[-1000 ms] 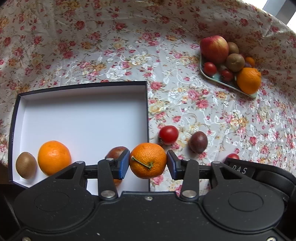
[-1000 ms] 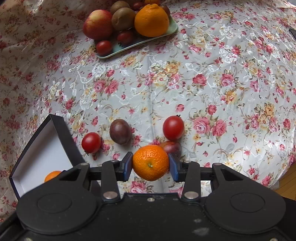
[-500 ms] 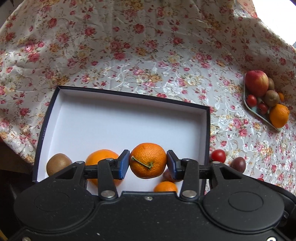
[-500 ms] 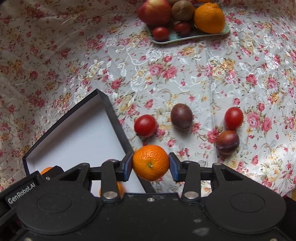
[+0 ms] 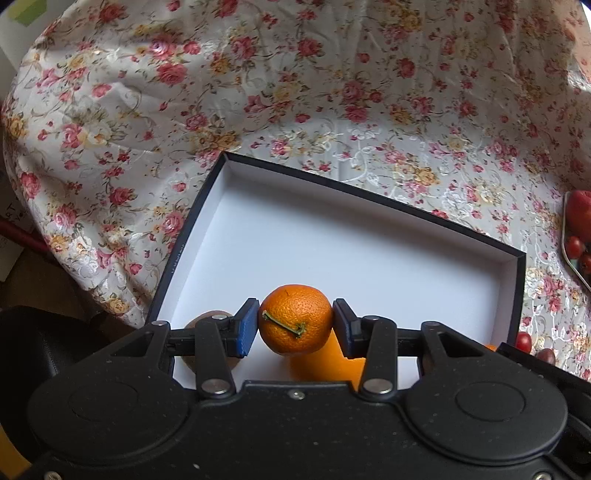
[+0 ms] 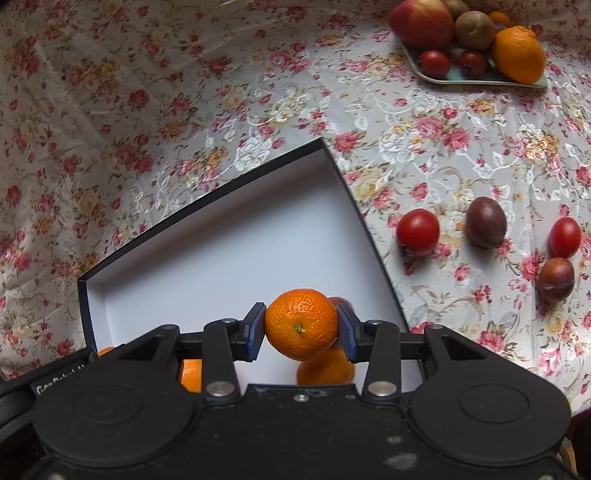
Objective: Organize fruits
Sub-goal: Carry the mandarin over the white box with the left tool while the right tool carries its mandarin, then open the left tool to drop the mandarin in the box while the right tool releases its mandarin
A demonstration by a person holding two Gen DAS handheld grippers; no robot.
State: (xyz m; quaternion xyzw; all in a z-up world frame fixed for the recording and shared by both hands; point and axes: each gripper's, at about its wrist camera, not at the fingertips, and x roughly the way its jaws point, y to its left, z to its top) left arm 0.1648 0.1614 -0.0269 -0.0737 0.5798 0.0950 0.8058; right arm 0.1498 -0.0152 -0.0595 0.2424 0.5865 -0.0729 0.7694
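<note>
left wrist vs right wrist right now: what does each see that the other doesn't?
Left wrist only: the left gripper shut on a stemmed mandarin, and a kiwi in the box's near corner behind its finger.

Right wrist only: the right gripper shut on its own mandarin, two plums and a tomato loose on the cloth, and the full fruit plate with apple.

Both: the white-lined box and floral tablecloth.

Black speckled tool (image 5: 295, 325) bodies, blue pads (image 5: 246, 326), silver screws.

Glossy floral cloth (image 5: 332, 92); matt white-lined box (image 5: 332, 236); pitted orange (image 5: 295, 321) skin.
</note>
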